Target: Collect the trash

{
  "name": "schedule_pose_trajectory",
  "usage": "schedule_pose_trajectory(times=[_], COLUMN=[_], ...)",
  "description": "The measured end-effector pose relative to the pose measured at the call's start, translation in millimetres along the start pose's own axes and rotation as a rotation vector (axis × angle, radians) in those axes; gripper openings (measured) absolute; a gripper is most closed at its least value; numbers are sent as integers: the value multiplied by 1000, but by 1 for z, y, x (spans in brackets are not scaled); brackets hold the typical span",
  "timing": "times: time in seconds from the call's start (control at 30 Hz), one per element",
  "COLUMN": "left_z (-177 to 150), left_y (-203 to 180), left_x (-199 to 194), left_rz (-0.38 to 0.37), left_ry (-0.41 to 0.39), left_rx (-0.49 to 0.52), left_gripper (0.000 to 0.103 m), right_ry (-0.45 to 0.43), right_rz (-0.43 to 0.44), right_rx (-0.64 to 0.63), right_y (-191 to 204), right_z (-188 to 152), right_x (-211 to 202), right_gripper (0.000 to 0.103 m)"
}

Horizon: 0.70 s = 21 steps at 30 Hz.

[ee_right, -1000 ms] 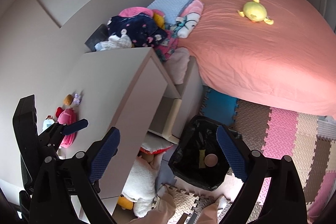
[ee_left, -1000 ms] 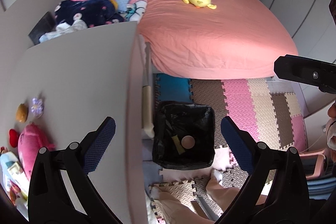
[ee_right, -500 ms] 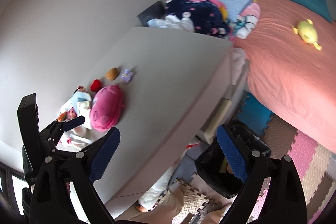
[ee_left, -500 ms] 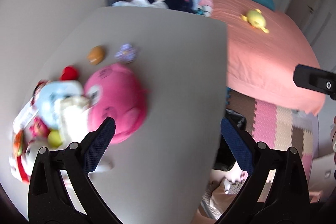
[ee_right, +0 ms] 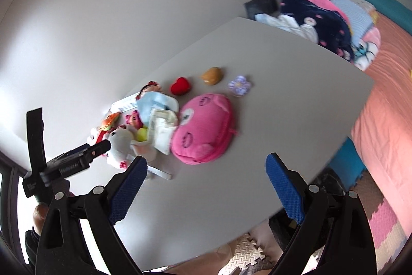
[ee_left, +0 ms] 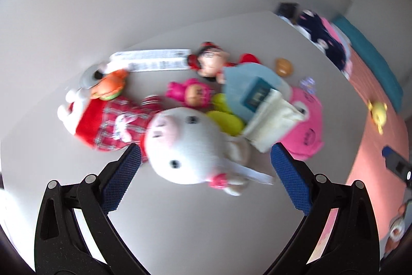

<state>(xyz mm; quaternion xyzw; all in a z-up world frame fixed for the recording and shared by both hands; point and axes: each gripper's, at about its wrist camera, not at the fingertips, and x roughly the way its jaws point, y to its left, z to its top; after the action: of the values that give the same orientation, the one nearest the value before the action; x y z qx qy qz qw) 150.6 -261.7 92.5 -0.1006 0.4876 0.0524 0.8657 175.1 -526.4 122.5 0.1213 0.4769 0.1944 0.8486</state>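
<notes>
Apparently the trash here is the crumpled cream-white wrapper [ee_left: 273, 120], lying in a heap of toys on the pale tabletop [ee_left: 206, 223], at about 1 o'clock from the left gripper [ee_left: 206, 169]. It leans over a light blue pouch [ee_left: 247, 79] with a small teal packet [ee_left: 257, 96] on top, and it touches a pink plush pouch [ee_left: 306, 125] at its 3 o'clock. The picture is blurred, so whether it is paper or soft plastic cannot be told.

By its folds it looks light, thin and limp, likely to crush flat instead of resisting. A pinch on the free lower corner, nearest the gripper, would probably lift it without dragging the toys along.

A white plush bunny [ee_left: 188, 146] lies directly between the left gripper's blue fingers [ee_left: 121, 179], which are spread wide and hold nothing. A long printed paper strip [ee_left: 157, 59] lies at 11 o'clock, near the wall, and may also be trash.

From the right wrist view, the right gripper [ee_right: 206, 187] hovers above bare tabletop with its fingers wide and empty; the wrapper [ee_right: 161, 129] is at its 11 o'clock. The black-lined bin [ee_right: 327, 179] shows on the floor past the tabletop edge, at 3 o'clock.
</notes>
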Motion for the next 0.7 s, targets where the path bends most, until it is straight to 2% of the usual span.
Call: schedule_pose_trajectory(times=[0.2,0.33,0.4,0.5,0.7], left_z=[5,5,7,13,10], left_y=[64,93,102,105,126], left_x=[17,31,34,35,29], left_rz=[37,39,12,12,-10], left_ry=[54,95,95,77,46], left_rx=[-233,-311,-335,-369,-506], left_gripper=[97,97,97,97,97], right_ry=[16,32,44,66,110], right_rz=[53,60,54,60,48], right_rx=[-119,-191,-221,-255,-354], right_y=[46,69,77,82,89], right_z=[12,21,26,34,41], right_x=[35,60,72,90,118], right_gripper=[93,83,81,79,75])
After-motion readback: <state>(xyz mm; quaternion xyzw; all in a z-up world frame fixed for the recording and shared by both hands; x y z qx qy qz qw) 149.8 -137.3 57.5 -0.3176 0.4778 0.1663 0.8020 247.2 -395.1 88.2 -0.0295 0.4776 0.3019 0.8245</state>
